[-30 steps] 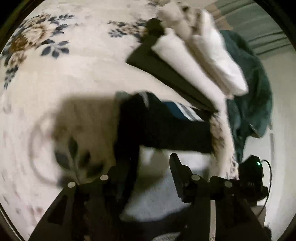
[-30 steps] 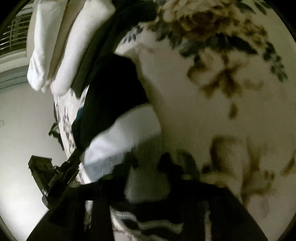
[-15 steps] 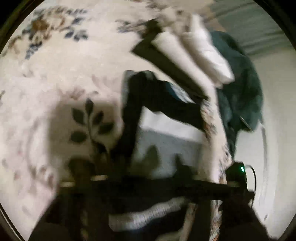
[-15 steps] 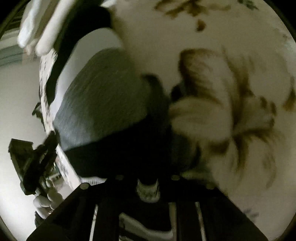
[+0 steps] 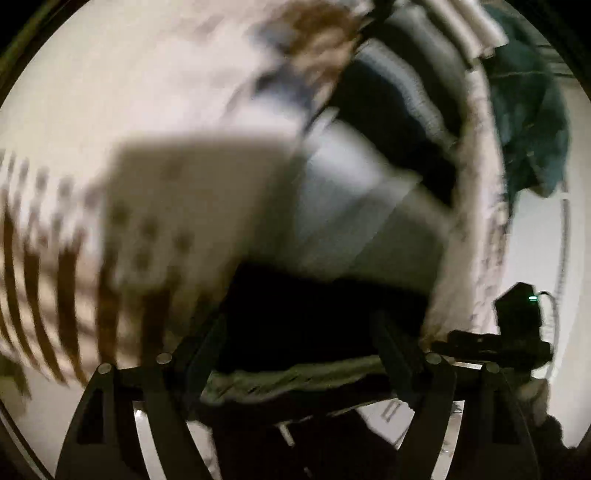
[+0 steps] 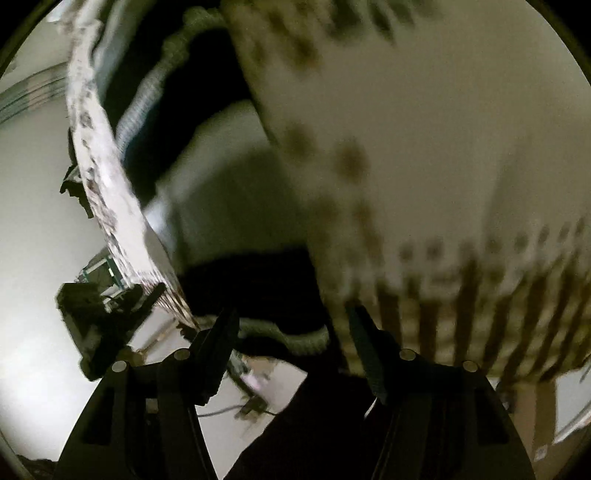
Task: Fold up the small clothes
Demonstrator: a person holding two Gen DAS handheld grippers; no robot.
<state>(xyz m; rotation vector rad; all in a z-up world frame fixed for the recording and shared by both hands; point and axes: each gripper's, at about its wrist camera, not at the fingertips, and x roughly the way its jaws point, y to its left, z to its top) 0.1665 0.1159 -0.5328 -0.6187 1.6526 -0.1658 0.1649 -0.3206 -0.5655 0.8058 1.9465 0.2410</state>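
Observation:
A small black, grey and white garment with a ribbed striped hem lies on the floral bed cover, near the bed's edge. Both views are blurred by motion. My left gripper is open, its fingers spread over the garment's black near end. In the right wrist view the same garment lies ahead, and my right gripper is open with its fingers at either side of the ribbed hem. The other gripper shows at the edge of each view.
Folded white clothes and a dark teal garment lie at the far end of the bed. The bed's edge runs along the garment, with pale floor beyond it.
Both grippers have pulled back toward the bed's edge. The garment's grey and black lower part now lies spread flat before them, and both grippers stand open.

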